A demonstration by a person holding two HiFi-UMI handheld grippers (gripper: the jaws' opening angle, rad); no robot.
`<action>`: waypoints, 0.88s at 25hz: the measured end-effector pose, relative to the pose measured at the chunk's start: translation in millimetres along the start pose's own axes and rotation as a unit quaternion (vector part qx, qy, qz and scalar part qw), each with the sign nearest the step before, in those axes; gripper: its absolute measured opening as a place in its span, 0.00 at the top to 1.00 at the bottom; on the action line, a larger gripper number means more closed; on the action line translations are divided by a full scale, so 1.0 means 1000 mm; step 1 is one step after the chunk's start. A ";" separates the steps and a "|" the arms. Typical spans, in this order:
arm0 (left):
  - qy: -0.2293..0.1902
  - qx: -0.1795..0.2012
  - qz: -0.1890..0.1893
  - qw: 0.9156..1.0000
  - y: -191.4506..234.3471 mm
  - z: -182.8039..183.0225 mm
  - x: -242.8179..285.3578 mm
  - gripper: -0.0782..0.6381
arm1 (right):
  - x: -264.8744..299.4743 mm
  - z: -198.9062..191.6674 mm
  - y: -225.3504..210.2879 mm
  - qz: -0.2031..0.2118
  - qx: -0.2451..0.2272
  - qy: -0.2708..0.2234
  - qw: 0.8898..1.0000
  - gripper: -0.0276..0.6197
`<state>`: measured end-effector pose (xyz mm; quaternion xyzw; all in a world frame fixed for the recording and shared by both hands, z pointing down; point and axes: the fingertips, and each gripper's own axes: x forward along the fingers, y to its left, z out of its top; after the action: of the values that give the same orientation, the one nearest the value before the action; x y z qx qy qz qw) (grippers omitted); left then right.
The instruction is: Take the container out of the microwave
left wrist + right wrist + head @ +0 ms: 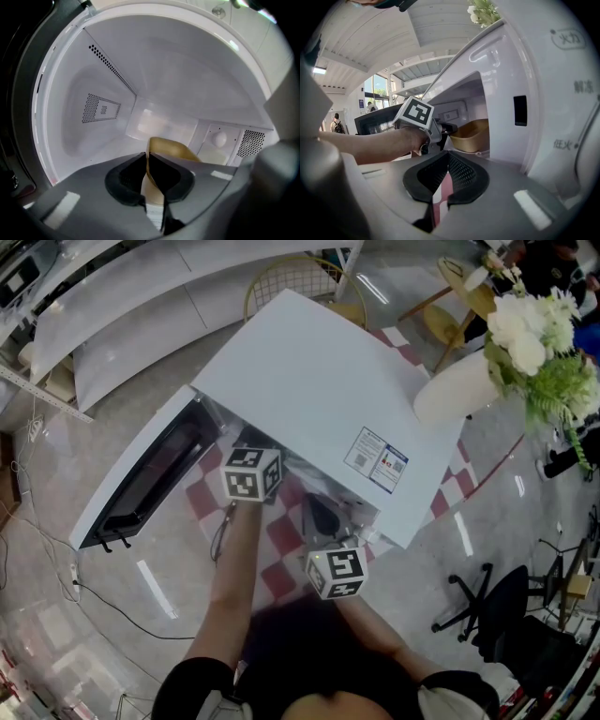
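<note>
Microwave (pixel 309 381) with its door (pixel 141 474) swung wide to the left, so the mouth is unobstructed. The left claw (pixel 146 158) reaches into the cavity and is pinched on the near rim of the tan container (pixel 173 149). The container is still inside, well apart from the left wall. The right claw (pixel 448 157) stands outside the opening, tips together, holding nothing. In the head view the microwave's top hides the container; in the left gripper view the jaws cover its lower part.
</note>
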<state>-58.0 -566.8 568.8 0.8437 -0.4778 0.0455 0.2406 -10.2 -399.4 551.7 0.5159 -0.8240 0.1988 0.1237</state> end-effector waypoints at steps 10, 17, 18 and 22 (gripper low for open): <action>-0.005 -0.003 0.015 1.000 0.000 0.000 -0.006 0.85 | -0.004 0.001 0.001 -0.001 0.000 -0.005 1.000 0.96; -0.005 -0.012 0.020 1.000 0.002 -0.002 -0.014 0.85 | -0.004 0.003 0.003 0.003 0.001 -0.009 1.000 0.96; -0.006 -0.013 0.020 1.000 0.002 -0.002 -0.015 0.85 | -0.004 0.003 0.003 0.003 0.002 -0.010 1.000 0.96; -0.009 -0.015 0.020 1.000 0.002 -0.002 -0.019 0.85 | -0.005 0.003 0.006 0.007 0.001 -0.012 1.000 0.96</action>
<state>-69.6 -552.0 565.1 0.8307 -0.4974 0.0356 0.2477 -13.4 -394.7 545.5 0.5129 -0.8286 0.1945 0.1122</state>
